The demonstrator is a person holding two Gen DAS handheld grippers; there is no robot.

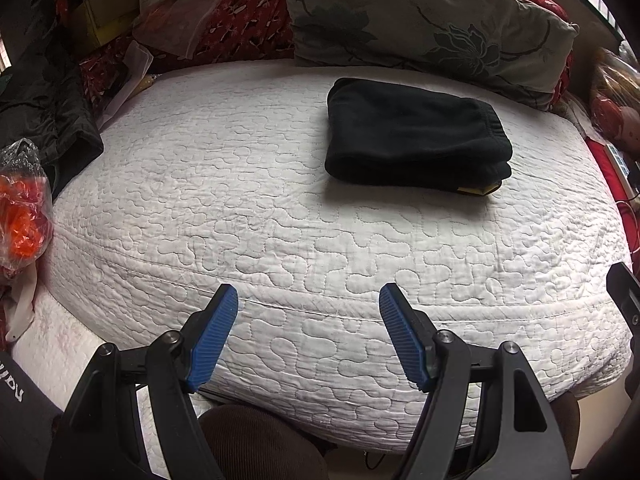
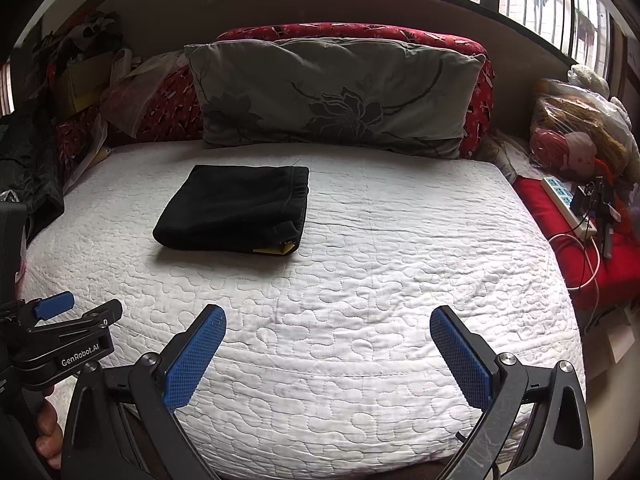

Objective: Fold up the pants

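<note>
Folded black pants [image 2: 236,208] on white quilt [image 2: 380,260], apparently untouched.

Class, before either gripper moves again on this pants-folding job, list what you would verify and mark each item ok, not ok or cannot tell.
1. Black pants folded into a compact stack: ok.
2. Pants lying fully on the white quilt: ok.
3. Left gripper open and empty: ok.
4. Right gripper open and empty: ok.
5. Both grippers clear of the pants: ok.
6. Yellow tag tucked in: not ok, it sticks out at the near corner.
</note>
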